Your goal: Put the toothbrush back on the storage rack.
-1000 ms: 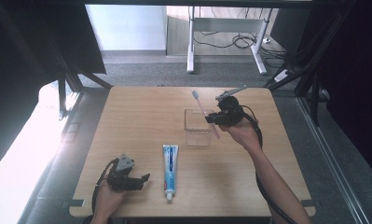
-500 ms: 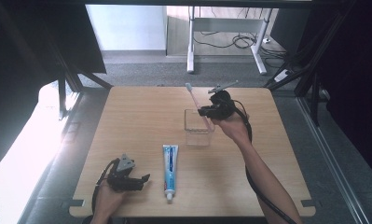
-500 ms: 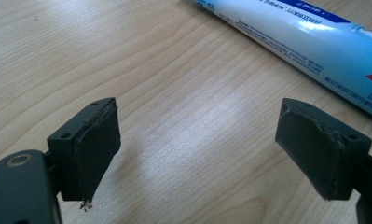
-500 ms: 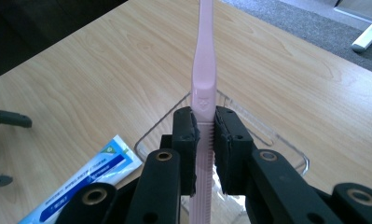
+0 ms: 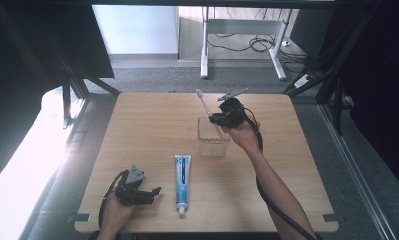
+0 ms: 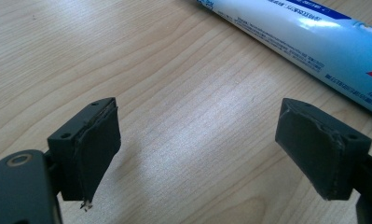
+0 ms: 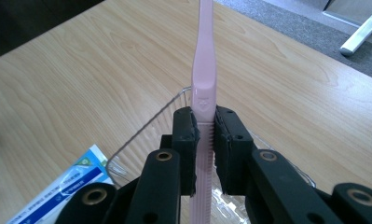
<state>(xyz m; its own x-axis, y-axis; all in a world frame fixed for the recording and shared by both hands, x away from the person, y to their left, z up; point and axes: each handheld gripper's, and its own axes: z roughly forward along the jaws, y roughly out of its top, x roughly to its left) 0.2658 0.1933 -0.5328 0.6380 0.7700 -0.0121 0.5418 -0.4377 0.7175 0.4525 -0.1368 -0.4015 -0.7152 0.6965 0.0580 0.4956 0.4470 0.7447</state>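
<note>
My right gripper [image 5: 216,119] is shut on a pink toothbrush [image 5: 210,116], whose head points up and away while its lower end reaches into a clear glass cup [image 5: 213,143] at mid-table. In the right gripper view the pads clamp the toothbrush [image 7: 205,93] handle directly over the cup [image 7: 165,122] rim. A blue and white toothpaste tube [image 5: 182,181] lies flat near the front, cap toward the person. My left gripper [image 5: 151,195] rests on the table left of the tube, open with nothing between its jaws. The tube [image 6: 309,35] runs across the upper right of the left gripper view.
The wooden table [image 5: 152,125] has bare room on its left and far right. Beyond its far edge stand a white desk frame [image 5: 239,45] and cables on the floor. Dark frame posts [image 5: 332,85] flank the table.
My right gripper has carried the toothbrush left and slightly down, from beside the cup to over it, with the handle's lower end now inside. The left gripper has stayed put.
</note>
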